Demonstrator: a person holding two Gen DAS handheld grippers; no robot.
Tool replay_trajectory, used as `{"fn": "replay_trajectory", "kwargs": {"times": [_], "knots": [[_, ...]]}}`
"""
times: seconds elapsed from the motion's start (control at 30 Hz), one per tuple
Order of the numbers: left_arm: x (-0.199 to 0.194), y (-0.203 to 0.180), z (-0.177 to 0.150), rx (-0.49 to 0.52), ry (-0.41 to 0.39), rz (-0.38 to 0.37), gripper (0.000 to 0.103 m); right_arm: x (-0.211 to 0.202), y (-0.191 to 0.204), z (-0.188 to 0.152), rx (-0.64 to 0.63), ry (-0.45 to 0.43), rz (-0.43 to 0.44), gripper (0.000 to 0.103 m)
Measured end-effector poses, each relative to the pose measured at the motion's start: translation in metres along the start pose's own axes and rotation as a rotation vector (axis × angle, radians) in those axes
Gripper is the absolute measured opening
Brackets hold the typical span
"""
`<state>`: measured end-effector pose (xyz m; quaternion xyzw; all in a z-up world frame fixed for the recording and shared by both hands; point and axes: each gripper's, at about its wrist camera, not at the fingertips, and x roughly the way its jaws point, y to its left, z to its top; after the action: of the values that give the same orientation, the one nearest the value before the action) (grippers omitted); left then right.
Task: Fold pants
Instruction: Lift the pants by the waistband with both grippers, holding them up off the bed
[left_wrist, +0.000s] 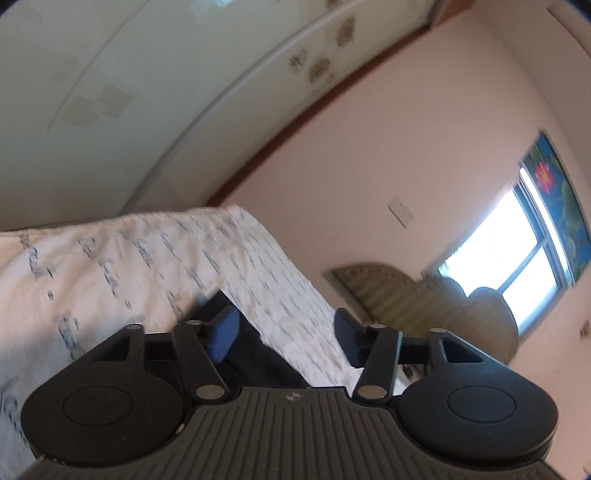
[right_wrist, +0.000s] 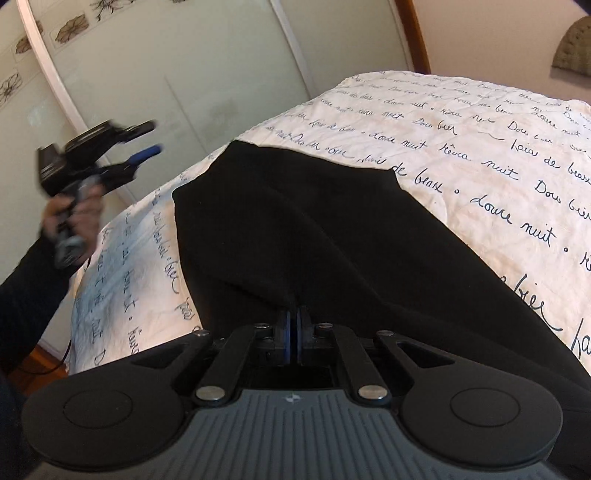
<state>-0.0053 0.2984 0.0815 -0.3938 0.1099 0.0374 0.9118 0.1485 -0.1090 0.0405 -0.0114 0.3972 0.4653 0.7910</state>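
Black pants (right_wrist: 314, 221) lie spread on a bed with a white cover printed in dark handwriting (right_wrist: 480, 155). My right gripper (right_wrist: 295, 325) is shut on a pinch of the pants' near edge, and the black cloth rises into a ridge at its blue pads. My left gripper (left_wrist: 286, 336) is open with nothing between its fingers. It hangs in the air over the bed's edge, clear of the cloth. A strip of the dark pants (left_wrist: 266, 358) shows just below it. In the right wrist view the left gripper (right_wrist: 155, 138) is blurred at the far left, held by a hand in a dark sleeve.
Pale sliding wardrobe doors (right_wrist: 184, 74) stand beyond the bed. A padded headboard with cushions (left_wrist: 461, 310) and a bright window (left_wrist: 517, 251) lie to the right in the left wrist view. Wooden floor (right_wrist: 40, 358) shows beside the bed at the lower left.
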Motion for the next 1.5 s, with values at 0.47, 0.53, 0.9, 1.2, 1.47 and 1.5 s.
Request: {"fn": "replay_trajectory", "kwargs": {"times": [0.47, 0.53, 0.9, 1.2, 1.47, 1.5], "knots": [[0.019, 0.057, -0.024, -0.489, 0.203, 0.146, 0.067, -0.013, 0.010, -0.002, 0.028, -0.078, -0.022, 0.003], [0.022, 0.058, -0.024, -0.486, 0.220, 0.159, 0.067, -0.015, 0.011, -0.003, 0.033, -0.083, -0.024, 0.003], [0.056, 0.057, -0.027, -0.457, 0.265, 0.234, 0.045, -0.019, 0.010, -0.001, 0.041, -0.097, -0.025, 0.003], [0.065, 0.055, -0.025, -0.424, 0.333, 0.236, 0.049, -0.018, 0.007, -0.003, 0.056, -0.097, -0.025, 0.003], [0.080, 0.045, -0.023, -0.324, 0.317, 0.259, 0.003, -0.016, 0.007, -0.005, 0.070, -0.090, -0.023, 0.003], [0.083, 0.041, -0.018, -0.307, 0.316, 0.262, 0.002, -0.016, 0.008, -0.005, 0.070, -0.091, -0.025, 0.003]]}}
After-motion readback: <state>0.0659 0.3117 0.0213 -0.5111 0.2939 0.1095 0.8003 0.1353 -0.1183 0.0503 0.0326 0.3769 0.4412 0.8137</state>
